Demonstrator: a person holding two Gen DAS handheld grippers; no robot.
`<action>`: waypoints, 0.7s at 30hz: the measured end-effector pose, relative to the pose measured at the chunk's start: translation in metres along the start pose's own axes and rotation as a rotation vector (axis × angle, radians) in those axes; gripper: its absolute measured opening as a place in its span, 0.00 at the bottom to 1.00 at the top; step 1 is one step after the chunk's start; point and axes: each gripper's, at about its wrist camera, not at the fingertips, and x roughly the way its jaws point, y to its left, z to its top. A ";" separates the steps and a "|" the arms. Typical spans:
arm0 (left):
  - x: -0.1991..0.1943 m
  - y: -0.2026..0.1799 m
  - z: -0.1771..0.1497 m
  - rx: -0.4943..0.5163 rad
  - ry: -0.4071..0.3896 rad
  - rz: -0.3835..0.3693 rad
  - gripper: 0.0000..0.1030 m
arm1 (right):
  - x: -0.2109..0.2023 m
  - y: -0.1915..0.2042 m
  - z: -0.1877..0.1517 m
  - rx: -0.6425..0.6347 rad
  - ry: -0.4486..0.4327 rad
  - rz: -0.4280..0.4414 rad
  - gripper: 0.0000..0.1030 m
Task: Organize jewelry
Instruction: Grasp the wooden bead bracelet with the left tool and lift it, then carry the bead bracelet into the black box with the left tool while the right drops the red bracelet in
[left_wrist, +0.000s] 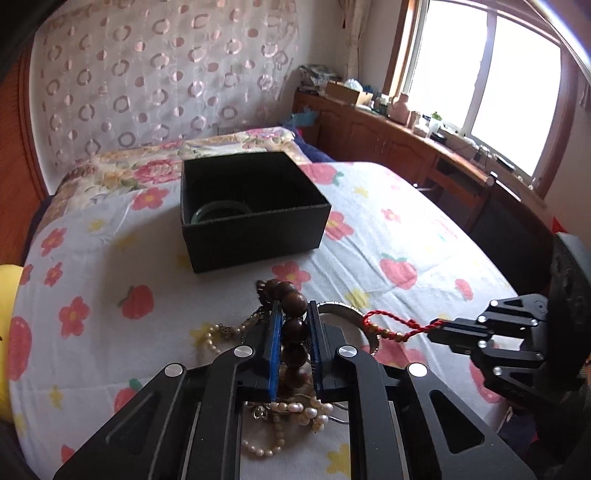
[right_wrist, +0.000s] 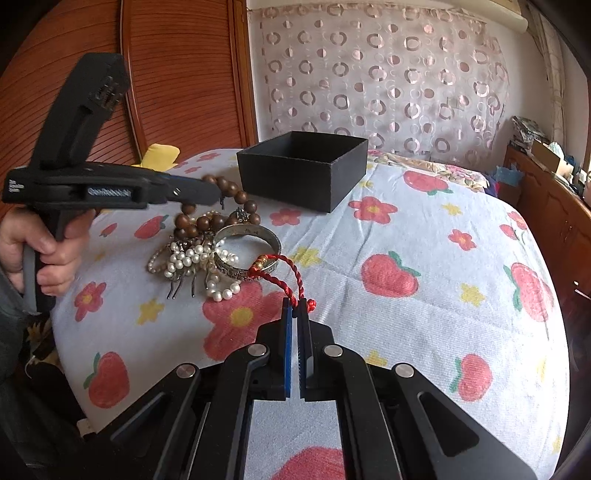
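Observation:
A heap of jewelry lies on the flowered bedspread: a brown wooden bead bracelet (right_wrist: 207, 221), pearl strands (right_wrist: 188, 258), a silver bangle (right_wrist: 245, 240) and a red cord bracelet (right_wrist: 288, 269). My left gripper (left_wrist: 294, 310) is shut on the wooden bead bracelet (left_wrist: 291, 302) above the heap; it also shows in the right wrist view (right_wrist: 210, 192). My right gripper (right_wrist: 295, 306) is shut on the red cord bracelet (left_wrist: 391, 325), whose far end lies on the bangle (left_wrist: 343, 310). An open black box (left_wrist: 251, 210) beyond the heap holds a green bangle (left_wrist: 218, 212).
The box (right_wrist: 306, 170) sits toward the head of the bed. A patterned curtain (left_wrist: 155, 74) hangs behind it. Wooden cabinets (left_wrist: 406, 144) with clutter run under the window at right. A yellow cushion (right_wrist: 160, 153) lies at the bed's left edge.

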 end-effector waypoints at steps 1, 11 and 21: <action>-0.004 0.001 0.001 -0.003 -0.012 -0.006 0.11 | 0.000 0.000 0.000 0.001 0.001 0.000 0.03; -0.039 -0.003 0.016 -0.006 -0.099 -0.032 0.11 | 0.000 -0.001 0.000 0.002 -0.002 -0.008 0.03; -0.054 -0.006 0.035 0.013 -0.156 -0.032 0.12 | -0.009 0.009 0.013 -0.038 -0.021 -0.015 0.03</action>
